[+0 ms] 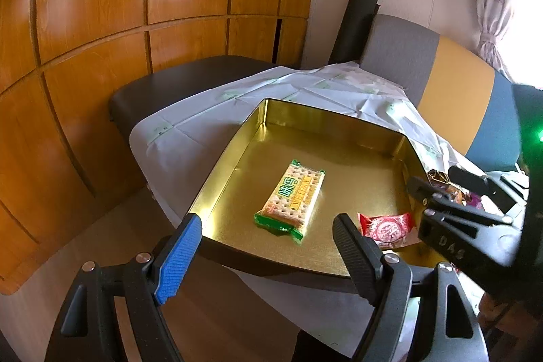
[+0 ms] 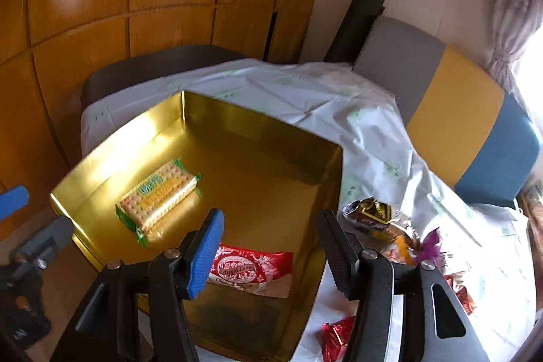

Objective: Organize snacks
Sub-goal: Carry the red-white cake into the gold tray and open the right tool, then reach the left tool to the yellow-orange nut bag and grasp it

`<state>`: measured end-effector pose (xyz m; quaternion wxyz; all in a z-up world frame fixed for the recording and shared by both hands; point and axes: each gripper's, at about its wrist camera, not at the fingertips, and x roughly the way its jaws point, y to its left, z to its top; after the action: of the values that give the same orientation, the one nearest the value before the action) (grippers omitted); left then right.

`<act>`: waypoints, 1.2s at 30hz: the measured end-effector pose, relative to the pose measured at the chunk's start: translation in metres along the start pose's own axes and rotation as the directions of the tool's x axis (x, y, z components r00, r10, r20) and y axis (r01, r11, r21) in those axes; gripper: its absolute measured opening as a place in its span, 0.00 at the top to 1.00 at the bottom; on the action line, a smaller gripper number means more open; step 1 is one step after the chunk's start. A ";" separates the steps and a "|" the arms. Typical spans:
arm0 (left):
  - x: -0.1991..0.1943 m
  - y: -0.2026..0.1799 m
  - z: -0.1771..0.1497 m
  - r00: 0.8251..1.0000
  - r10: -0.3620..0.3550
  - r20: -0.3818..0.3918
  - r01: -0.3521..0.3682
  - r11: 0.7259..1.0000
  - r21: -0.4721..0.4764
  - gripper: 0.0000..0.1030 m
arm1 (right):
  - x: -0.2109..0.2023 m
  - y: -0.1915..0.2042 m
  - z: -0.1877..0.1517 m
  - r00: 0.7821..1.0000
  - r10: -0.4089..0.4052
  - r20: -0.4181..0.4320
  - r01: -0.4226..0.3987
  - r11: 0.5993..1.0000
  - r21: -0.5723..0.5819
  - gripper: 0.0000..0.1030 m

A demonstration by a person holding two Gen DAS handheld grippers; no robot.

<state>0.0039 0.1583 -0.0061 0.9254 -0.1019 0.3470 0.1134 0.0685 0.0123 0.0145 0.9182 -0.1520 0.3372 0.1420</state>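
Right hand-held gripper [image 2: 271,246]: jaws parted to a middling gap with nothing clamped; the red packet [image 2: 253,270] is seen lying flat below and between them on the tin floor.
Left hand-held gripper [image 1: 268,246]: jaws wide apart and empty, hanging over the near rim of the gold tin [image 1: 234,141].
Red packet, place: inside the tin at its near right corner, close to the right wall.
Red packet, axis: long axis is judged to run left-right along the near wall, label face up.
Cracker pack [image 2: 157,199]: lying flat in the left half of the tin, well apart from the red packet; long axis runs from near-left to far-right, 1 green sealed end toward the near rim.
Loose snacks [image 2: 383,219]: several wrappers are left on the white cloth [image 2: 305,97] over the counter, just right of the tin.
Risk 1: the red packet could be dragged or flipped if the blue pad catches its edge on withdrawal.
Risk 2: the light tin could be shoved across the slippery cloth if its right wall is struck by the black finger [image 2: 336,253].
Risk 3: the 2 grippers are close together and could be knocked against each other over the near rim.
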 end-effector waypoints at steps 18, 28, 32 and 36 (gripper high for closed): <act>-0.024 -0.023 -0.003 0.999 -0.028 0.023 0.027 0.998 0.063 0.22 | -0.044 -0.018 0.001 0.995 -0.043 0.094 0.039 0.998 0.052 0.35; -0.031 -0.043 -0.004 0.998 -0.057 0.026 0.054 0.992 0.111 0.22 | -0.053 -0.037 -0.008 0.993 -0.066 0.099 0.058 0.995 0.087 0.32; -0.032 -0.052 -0.005 0.997 -0.069 0.026 0.065 0.989 0.135 0.22 | -0.054 -0.047 -0.012 0.993 -0.078 0.093 0.069 0.992 0.104 0.32; -0.033 -0.063 -0.006 0.996 -0.088 0.019 0.084 0.982 0.167 0.22 | -0.055 -0.059 -0.018 0.992 -0.091 0.084 0.080 0.990 0.117 0.31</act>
<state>-0.0062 0.0920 0.0184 0.9393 -0.0376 0.3381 0.0452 0.0394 -0.0574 0.0481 0.9447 -0.1076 0.2965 0.0899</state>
